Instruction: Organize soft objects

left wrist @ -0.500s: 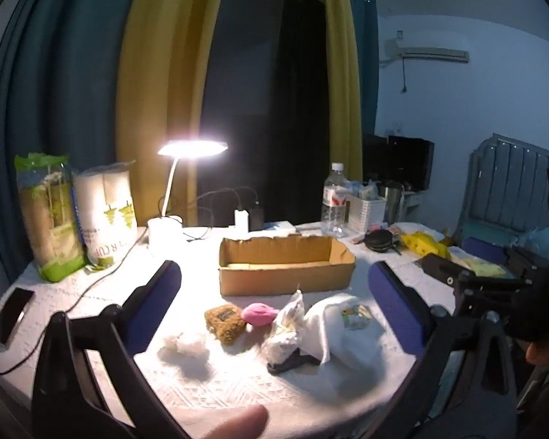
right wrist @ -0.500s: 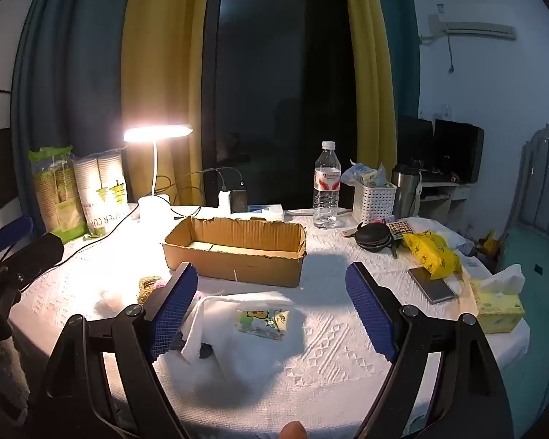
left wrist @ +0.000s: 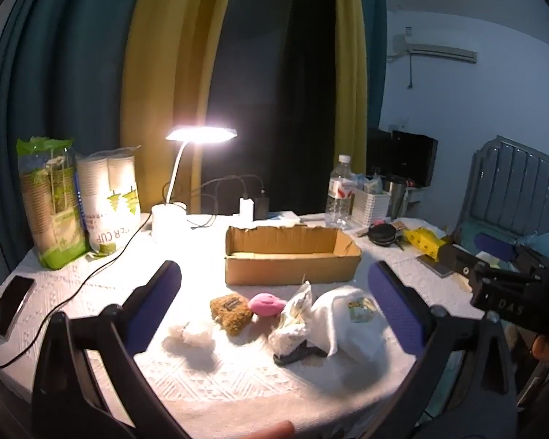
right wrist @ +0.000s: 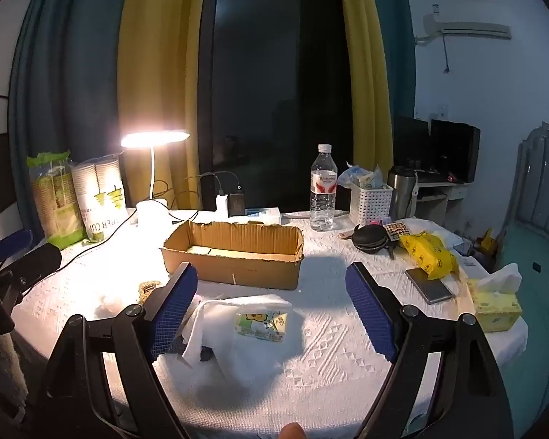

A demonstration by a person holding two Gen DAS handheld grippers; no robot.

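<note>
An open cardboard box (left wrist: 292, 258) (right wrist: 234, 254) stands mid-table. In front of it lie a white fluffy tuft (left wrist: 195, 334), a brown plush (left wrist: 231, 312), a pink plush (left wrist: 266, 304), a crinkled clear bag (left wrist: 292, 323) and a white cloth (left wrist: 347, 323) (right wrist: 234, 320) with a small tissue pack (right wrist: 262, 325) on it. My left gripper (left wrist: 274, 307) is open and empty, above the table's near edge. My right gripper (right wrist: 271, 307) is open and empty, over the white cloth.
A lit desk lamp (left wrist: 179, 183), paper-cup sleeves (left wrist: 109, 205), a phone (left wrist: 9, 305) with cable, a water bottle (right wrist: 322, 194), a white basket (right wrist: 370, 203), a yellow pack (right wrist: 426, 254), a second phone (right wrist: 429, 285) and a tissue box (right wrist: 494, 305) crowd the table.
Both grippers have shifted only slightly. The objects on the table have not moved.
</note>
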